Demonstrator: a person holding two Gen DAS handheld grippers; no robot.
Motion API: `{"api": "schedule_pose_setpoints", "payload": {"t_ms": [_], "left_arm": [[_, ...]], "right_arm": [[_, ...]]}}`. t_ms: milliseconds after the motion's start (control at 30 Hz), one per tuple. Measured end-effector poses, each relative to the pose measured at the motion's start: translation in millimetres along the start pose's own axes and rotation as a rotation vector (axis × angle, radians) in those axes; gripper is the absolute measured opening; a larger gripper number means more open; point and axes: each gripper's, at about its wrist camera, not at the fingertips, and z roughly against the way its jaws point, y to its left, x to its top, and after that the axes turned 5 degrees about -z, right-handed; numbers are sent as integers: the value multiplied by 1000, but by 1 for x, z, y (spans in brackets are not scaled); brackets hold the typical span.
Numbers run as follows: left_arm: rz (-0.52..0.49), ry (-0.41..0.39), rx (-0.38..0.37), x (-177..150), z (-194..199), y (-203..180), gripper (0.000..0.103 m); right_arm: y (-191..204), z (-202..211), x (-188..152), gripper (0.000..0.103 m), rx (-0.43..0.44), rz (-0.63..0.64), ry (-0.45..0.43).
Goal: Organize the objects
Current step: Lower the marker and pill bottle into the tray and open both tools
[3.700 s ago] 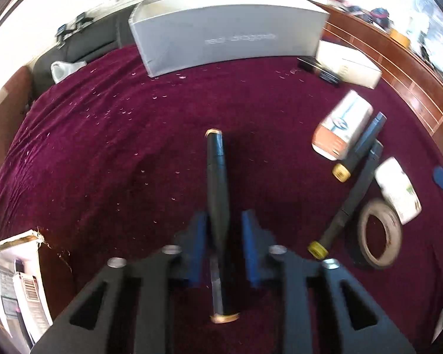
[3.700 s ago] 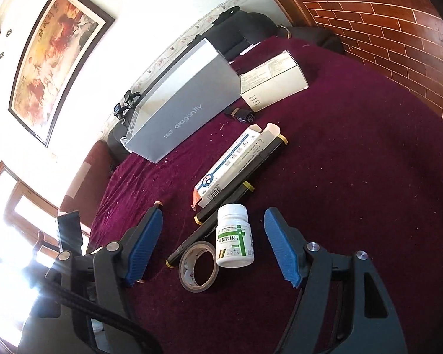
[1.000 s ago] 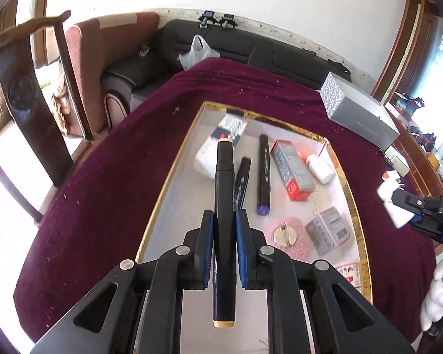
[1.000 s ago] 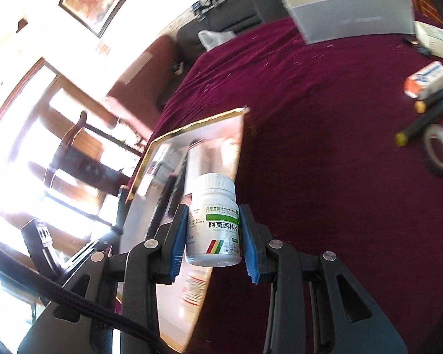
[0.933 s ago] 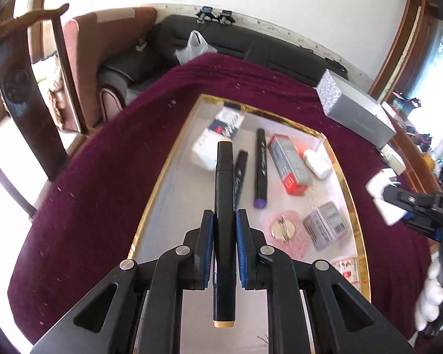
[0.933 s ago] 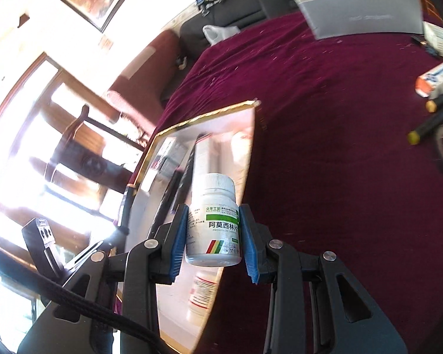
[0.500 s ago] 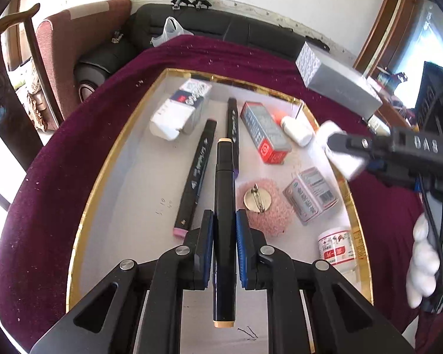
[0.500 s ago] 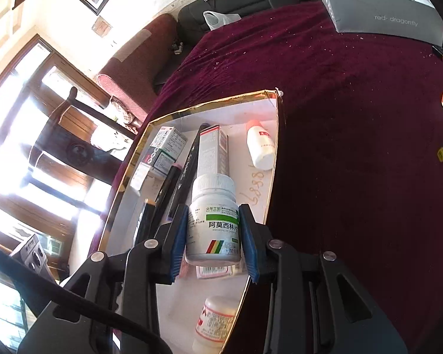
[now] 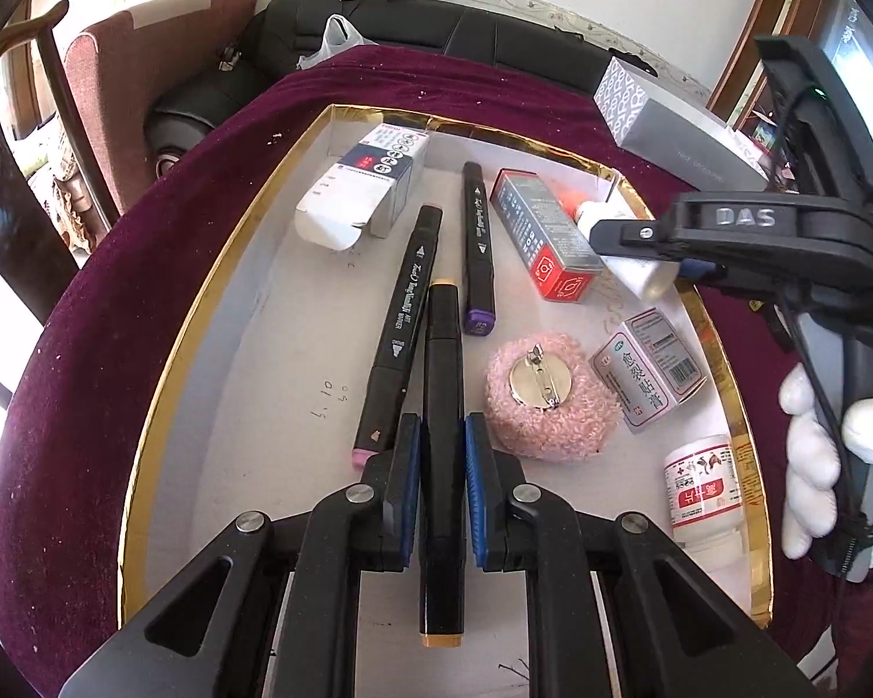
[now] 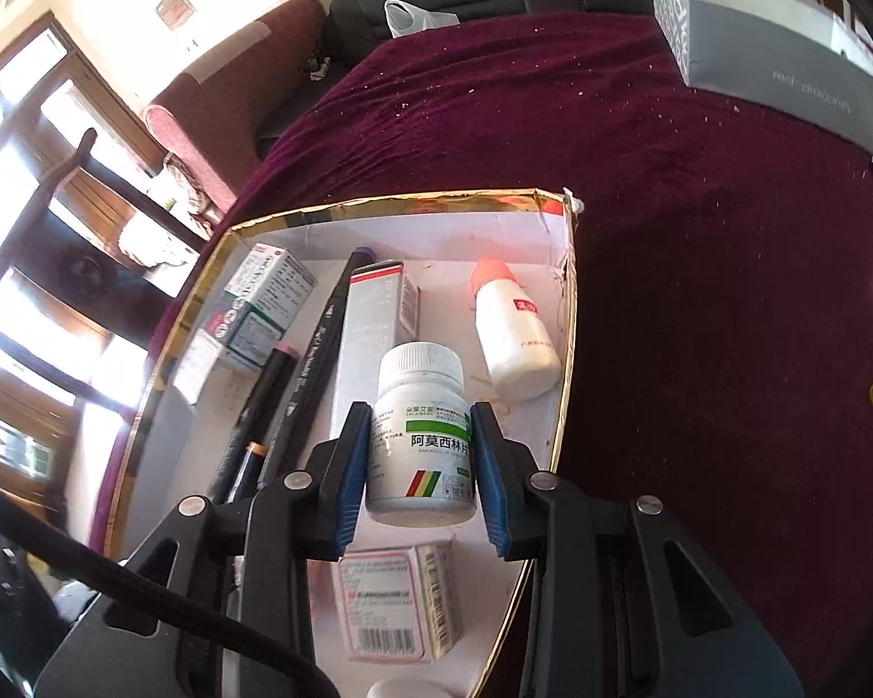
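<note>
— Left gripper [image 9: 442, 465]: clamping tight on the black marker [image 9: 443, 407], hovering over the gold-rimmed tray [image 9: 215, 285], beside two other markers [image 9: 404, 314].

— Right gripper [image 10: 420, 468]: pinching the white pill bottle [image 10: 420, 436] partway closed, hanging above the same tray's near-right part, over a pink-edged box [image 10: 396, 605].

left gripper [image 9: 442, 485]: black, blue jaws, silver screws | right gripper [image 10: 420, 465]: same, "DAS" marking | white glove [image 9: 815, 453]

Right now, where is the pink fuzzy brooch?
In the left wrist view, the pink fuzzy brooch lies in the gold-rimmed tray, just right of the held marker.
</note>
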Motion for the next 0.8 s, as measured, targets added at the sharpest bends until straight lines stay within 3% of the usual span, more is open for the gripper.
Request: {"api": "schedule_pose_setpoints", "payload": {"t_ms": [267,800], "left_arm": [[-18,0,12,3,-3,-4,12],[-11,-3,15,4,-3,-5,12]], "right_arm": [[12,-10,13,32,-77,61,-21],[12,-16,23,32,-72,50,-6]]}}
